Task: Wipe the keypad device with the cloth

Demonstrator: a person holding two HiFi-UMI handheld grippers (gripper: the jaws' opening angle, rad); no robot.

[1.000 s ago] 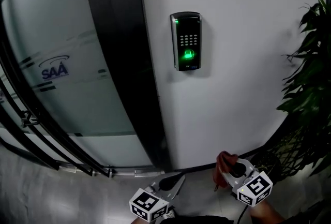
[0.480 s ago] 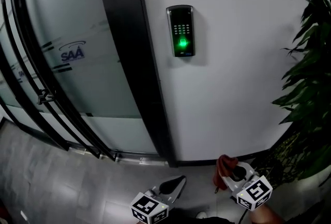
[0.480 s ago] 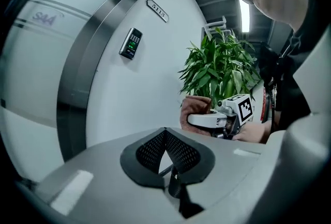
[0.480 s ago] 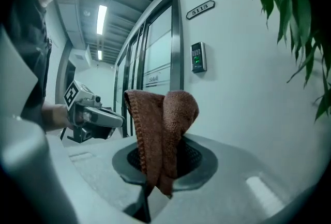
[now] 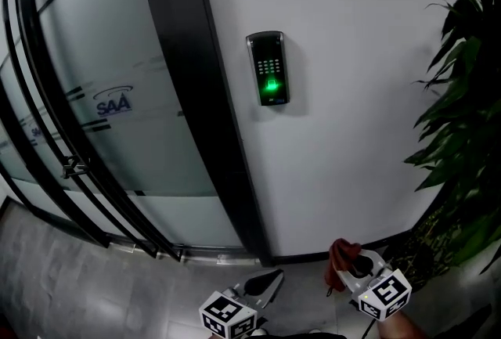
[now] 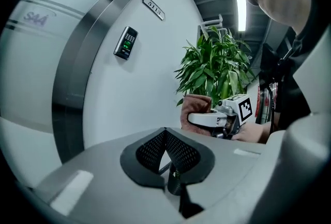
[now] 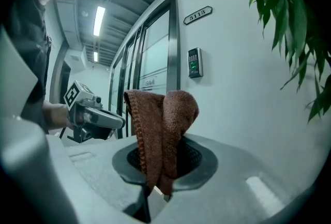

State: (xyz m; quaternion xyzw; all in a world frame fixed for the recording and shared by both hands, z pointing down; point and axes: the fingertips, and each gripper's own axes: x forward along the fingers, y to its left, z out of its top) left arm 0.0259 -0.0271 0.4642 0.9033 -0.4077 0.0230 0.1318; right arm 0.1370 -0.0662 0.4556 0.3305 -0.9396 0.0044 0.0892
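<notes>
The black keypad device (image 5: 267, 68) hangs on the white wall, its lower part glowing green; it is also small in the left gripper view (image 6: 125, 43) and the right gripper view (image 7: 195, 62). My right gripper (image 5: 345, 267) is low at the bottom right, far below the keypad, shut on a brown cloth (image 5: 342, 253). The cloth (image 7: 161, 124) stands folded up out of its jaws. My left gripper (image 5: 268, 280) sits beside it at the bottom centre, shut (image 6: 165, 134) with nothing in it.
A dark curved door frame (image 5: 196, 95) and a frosted glass panel with a logo (image 5: 114, 102) stand left of the keypad. A leafy green plant (image 5: 462, 118) fills the right edge. A number plate (image 6: 154, 8) is fixed above the keypad. Grey tiled floor lies below.
The head view has shifted, so the keypad now sits further left and looks smaller than a second ago. Both grippers stay low in much the same place, cloth still held.
</notes>
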